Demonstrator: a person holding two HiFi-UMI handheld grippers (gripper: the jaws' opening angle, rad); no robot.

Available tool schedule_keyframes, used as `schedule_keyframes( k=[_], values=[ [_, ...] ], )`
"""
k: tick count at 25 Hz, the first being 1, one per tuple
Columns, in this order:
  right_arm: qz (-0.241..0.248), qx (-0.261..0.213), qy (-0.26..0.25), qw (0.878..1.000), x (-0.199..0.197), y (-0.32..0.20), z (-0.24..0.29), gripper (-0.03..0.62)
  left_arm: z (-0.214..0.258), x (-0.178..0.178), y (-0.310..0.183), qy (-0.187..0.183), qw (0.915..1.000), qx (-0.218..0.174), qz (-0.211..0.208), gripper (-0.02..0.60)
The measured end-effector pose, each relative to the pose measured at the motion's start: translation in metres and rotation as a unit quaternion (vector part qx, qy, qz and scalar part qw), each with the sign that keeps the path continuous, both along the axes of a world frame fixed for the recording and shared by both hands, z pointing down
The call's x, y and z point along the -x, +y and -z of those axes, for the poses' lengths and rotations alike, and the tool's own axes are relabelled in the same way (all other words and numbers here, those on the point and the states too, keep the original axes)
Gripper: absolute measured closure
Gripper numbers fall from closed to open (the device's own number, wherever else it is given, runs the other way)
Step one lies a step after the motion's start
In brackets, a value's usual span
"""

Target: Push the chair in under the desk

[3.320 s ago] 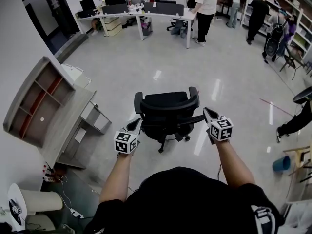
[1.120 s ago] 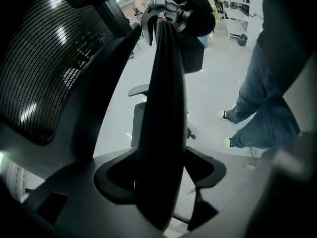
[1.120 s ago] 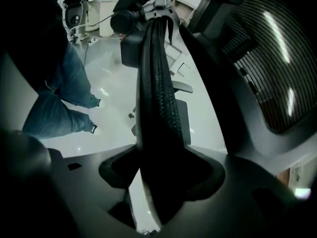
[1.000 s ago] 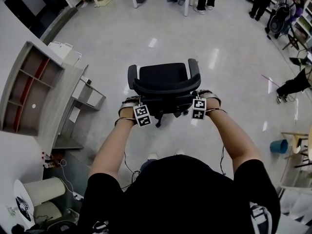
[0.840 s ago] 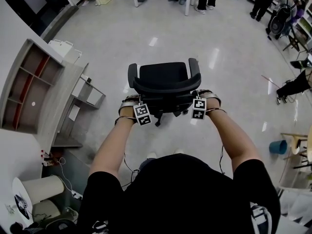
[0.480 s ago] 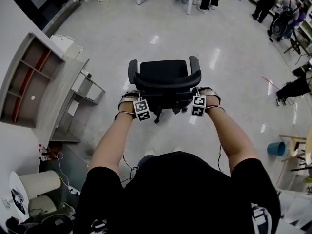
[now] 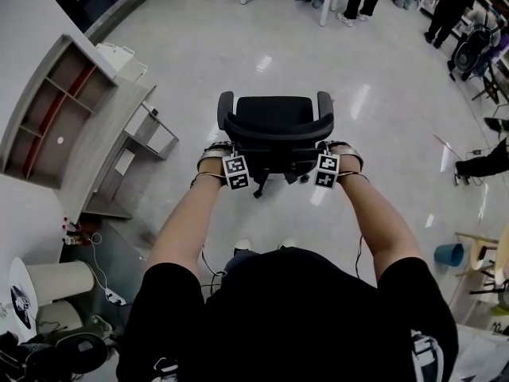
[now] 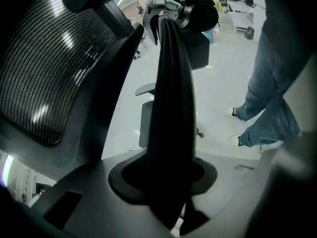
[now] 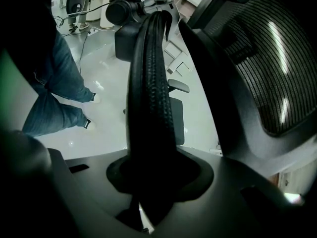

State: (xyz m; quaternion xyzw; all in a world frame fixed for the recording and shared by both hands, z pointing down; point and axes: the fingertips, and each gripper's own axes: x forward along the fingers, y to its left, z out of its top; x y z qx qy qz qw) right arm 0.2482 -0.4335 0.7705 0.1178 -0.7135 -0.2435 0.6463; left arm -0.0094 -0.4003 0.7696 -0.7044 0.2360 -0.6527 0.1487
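Chair stands on open floor, backrest toward person, well apart from desk at left, not under it. L gripper & R gripper each clamped on chair's top back rim, one per end. Both sets of jaws have just been closing, w/ rim between them, pressed tight. Person's arms reach fwd behind chair
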Motion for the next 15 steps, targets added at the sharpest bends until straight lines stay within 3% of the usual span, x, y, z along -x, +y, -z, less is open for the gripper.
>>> schedule_keyframes(
  k=[15],
  values=[
    [0.073, -0.005, -0.002, 0.997, 0.075, 0.028, 0.000, 0.484, 0.003, 0.067, 0.065, 0.001, 0.9975, -0.010, 0.070, 0.453]
  ],
)
